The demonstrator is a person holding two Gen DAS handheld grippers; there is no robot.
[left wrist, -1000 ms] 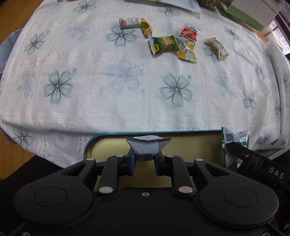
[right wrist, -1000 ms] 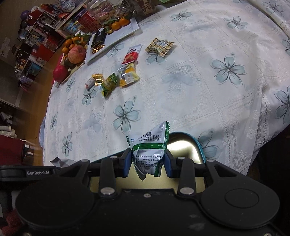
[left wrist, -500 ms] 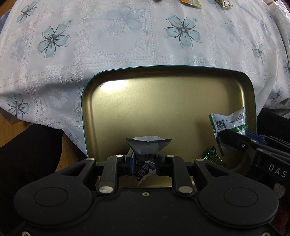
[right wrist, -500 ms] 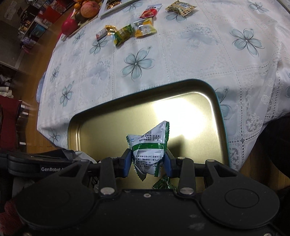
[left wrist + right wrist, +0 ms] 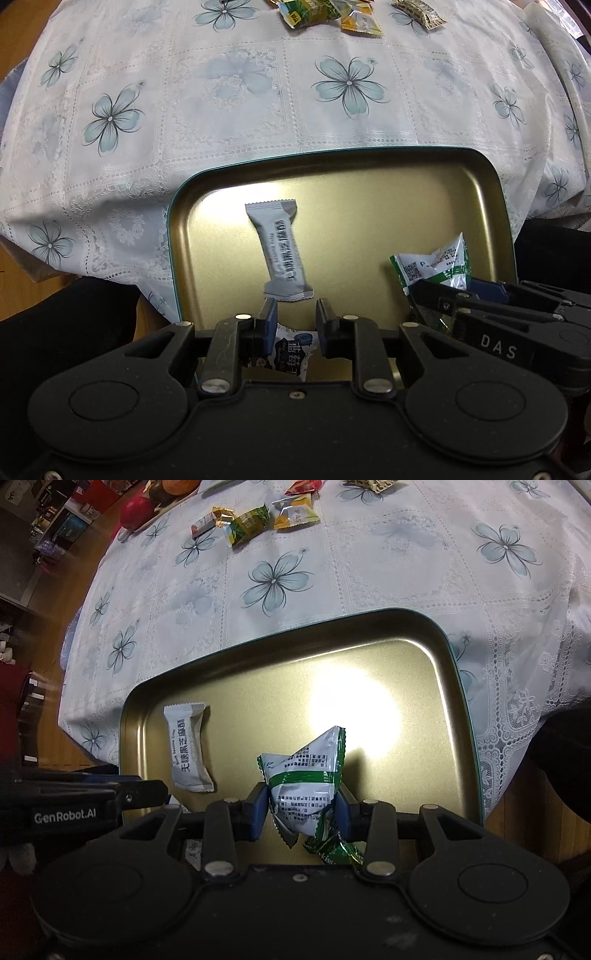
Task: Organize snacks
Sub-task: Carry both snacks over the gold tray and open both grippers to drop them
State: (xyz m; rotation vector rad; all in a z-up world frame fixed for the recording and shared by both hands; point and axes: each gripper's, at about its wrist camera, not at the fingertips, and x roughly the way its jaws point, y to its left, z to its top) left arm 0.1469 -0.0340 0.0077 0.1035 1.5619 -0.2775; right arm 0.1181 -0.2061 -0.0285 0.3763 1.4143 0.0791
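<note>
Comparing this moment with the one a second before, the following is entered, nearest item first.

Left gripper (image 5: pixel 295 314): jaws lately opening, now parted and empty. A dark blue-and-white packet (image 5: pixel 293 352) is seen just beneath and behind the jaws, untouched by them.

Grey-white bar packet (image 5: pixel 279 250): formerly pinched by the left jaws, now released; it is shown just ahead of them on the floor of the gold tray (image 5: pixel 491 206), lying flat as far as can be judged. One item is thereby counted as delivered.

Right gripper (image 5: pixel 302 805): jaws lately widened a little, yet the green-and-white pouch (image 5: pixel 306 771) is still pressed between the pads, upright above the tray floor. A second green wrapper (image 5: pixel 332 849) lies below the jaws. Release is judged imminent, not yet made.

Tray: previously only partly seen under the jaws, now wholly ahead of both.

Far beyond the jaws, on the flowered worktop (image 5: pixel 258 110): loose snacks (image 5: pixel 255 518) in a cluster, uncollected. The sorting is judged unfinished.
</note>
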